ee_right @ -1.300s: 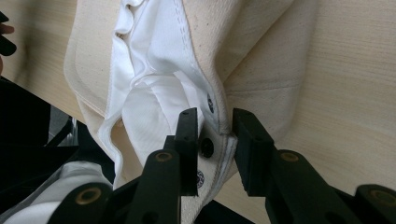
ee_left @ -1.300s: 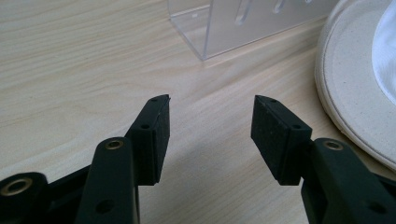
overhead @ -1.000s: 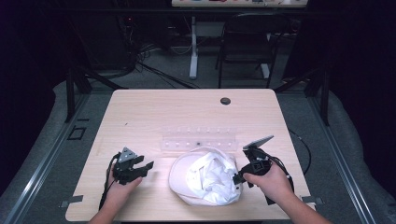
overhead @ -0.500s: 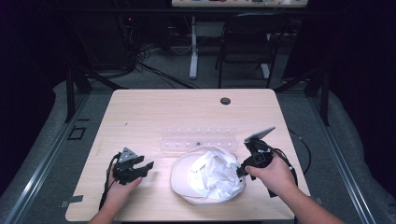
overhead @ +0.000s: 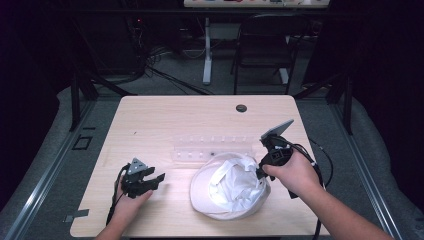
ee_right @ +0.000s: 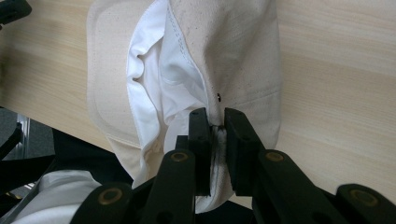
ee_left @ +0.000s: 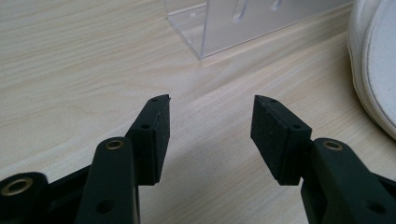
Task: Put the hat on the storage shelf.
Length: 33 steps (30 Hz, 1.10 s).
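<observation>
Plainly unlabelled white cap [overhead: 227, 187], right hand-held gripper [overhead: 260, 170] pinching its edge, left hand-held gripper [overhead: 152, 180] spread

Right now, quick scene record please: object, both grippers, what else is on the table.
object: white cap, upside down, lining showing
right gripper: right gripper shut on the cap's edge, jaws just closed on the fabric
left gripper: left gripper open, nothing between the jaws, low over the table
other: clear acrylic rack behind the cap
contact: cap resting on the table, held at its right side
</observation>
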Tool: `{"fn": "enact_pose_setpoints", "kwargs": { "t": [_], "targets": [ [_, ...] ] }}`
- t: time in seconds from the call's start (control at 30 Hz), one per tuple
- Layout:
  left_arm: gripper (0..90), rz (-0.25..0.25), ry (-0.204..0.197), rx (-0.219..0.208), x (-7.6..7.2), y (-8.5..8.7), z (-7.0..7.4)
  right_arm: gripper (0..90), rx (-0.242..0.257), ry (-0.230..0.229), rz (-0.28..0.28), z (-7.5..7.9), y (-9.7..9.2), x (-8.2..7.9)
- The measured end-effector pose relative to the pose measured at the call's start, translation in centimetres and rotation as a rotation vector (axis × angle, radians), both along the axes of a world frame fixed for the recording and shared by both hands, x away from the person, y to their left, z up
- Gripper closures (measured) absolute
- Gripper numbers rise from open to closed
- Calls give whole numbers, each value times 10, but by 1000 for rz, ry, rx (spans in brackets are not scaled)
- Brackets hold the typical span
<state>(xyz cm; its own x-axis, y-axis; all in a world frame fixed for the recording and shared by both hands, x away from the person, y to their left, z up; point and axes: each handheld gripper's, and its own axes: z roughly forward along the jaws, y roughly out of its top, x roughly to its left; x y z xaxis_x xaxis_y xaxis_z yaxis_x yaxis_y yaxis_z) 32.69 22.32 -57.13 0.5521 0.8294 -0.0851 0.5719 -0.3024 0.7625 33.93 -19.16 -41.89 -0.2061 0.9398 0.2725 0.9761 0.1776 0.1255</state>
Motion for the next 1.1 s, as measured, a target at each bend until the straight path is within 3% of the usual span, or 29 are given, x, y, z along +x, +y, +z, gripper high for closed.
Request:
{"fn": "enact_pose_setpoints", "kwargs": {
  "t": [0.03,0.17,0.23,0.37,0.4,0.77,0.87,1.1],
  "targets": [
    [479,0,1,-1,0,0,0,820,5,-17,-18,1,2,0],
    [478,5,-5,5,0,-1,0,821,-3,-10,0,12,5,3],
    [479,-12,10,9,0,0,1,822,2,-14,-25,18,8,4],
    [478,-9,13,6,0,-1,0,823,-13,-5,-2,27,7,6],
    [478,-13,11,11,0,0,0,823,-6,-24,-33,30,10,6],
    [478,-13,11,9,0,-1,0,823,-2,10,-8,51,6,11],
    [478,-13,11,9,0,-1,0,824,29,-3,-37,55,5,11],
    [479,-13,11,8,0,-1,0,824,112,27,-55,62,-5,14]
  ]
}}
